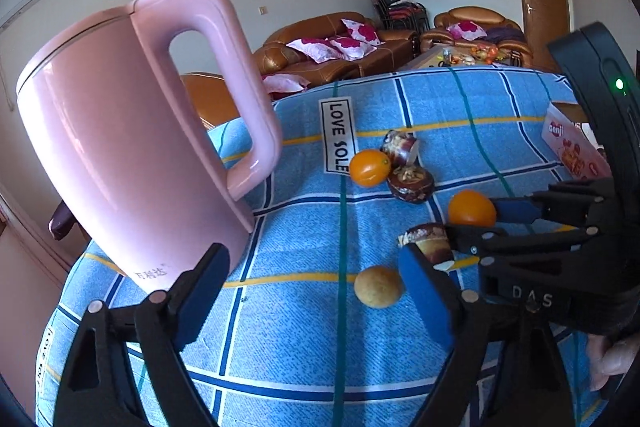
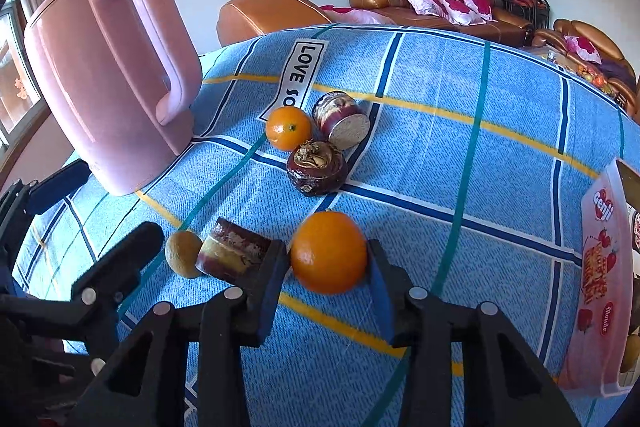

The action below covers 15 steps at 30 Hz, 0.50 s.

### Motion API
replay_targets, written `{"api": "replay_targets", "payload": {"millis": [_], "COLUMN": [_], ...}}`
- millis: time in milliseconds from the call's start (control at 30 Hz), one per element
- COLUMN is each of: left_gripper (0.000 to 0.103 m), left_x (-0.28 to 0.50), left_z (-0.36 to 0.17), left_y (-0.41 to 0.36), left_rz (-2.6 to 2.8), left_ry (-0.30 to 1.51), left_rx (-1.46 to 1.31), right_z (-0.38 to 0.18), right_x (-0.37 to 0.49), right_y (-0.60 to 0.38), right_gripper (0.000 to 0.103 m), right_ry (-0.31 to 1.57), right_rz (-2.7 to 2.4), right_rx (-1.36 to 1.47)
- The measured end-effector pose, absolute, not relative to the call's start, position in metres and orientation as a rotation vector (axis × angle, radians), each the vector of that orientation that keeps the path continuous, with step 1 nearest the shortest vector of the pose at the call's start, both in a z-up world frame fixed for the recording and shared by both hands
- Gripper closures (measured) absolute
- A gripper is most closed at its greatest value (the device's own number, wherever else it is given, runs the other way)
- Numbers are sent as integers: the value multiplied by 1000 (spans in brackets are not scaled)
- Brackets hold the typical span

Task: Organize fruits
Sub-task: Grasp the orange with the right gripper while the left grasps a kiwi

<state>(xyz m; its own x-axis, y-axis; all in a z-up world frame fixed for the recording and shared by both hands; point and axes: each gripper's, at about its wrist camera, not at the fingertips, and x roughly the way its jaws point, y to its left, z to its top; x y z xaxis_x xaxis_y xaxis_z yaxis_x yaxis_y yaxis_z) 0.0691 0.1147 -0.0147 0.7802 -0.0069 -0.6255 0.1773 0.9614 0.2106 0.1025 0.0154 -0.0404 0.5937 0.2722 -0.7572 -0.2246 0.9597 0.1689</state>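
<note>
Black plastic fingers point(image 2: 276, 291) carry blue pads point(image 1: 426, 299) (silver screw heads, "DAS" lettering).

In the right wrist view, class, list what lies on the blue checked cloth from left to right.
Pink kettle → small yellowish fruit → cut dark-skinned piece → orange between the right claw fingers → pink snack box. The far cluster overlaps this row, so I leave it out.

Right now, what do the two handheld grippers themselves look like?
Both are black plastic linkage frames with silver pivot pins and blue finger pads. The right gripper carries white "DAS" lettering and a black housing with a green indicator light; bare fingers of the person's hand grip it.
</note>
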Motion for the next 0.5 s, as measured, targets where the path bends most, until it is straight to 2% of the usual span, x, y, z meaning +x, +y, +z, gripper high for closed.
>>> {"api": "replay_targets", "payload": {"millis": [67,133,300,367,500], "left_gripper": [14,14,16,26,32], "left_x": [72,72,68,69,76], "left_z": [-17,-19,-21,-24,-31], "left_y": [118,117,109,106,105], "left_rz": [-137,-154,-196,-206,-203], "left_ry": [701,713,705,716,766], "left_rx": [225,227,271,285,276], "right_z": [-41,-41,-38,-37,-39], "right_x": [104,103,92,86,75], "right_y": [12,10,-3,-11,-20], "right_gripper": [60,65,66,66,66], "right_ry": [888,889,872,861,872], "right_rz": [299,294,250,242,253], "right_rx": [81,85,88,102,111]}}
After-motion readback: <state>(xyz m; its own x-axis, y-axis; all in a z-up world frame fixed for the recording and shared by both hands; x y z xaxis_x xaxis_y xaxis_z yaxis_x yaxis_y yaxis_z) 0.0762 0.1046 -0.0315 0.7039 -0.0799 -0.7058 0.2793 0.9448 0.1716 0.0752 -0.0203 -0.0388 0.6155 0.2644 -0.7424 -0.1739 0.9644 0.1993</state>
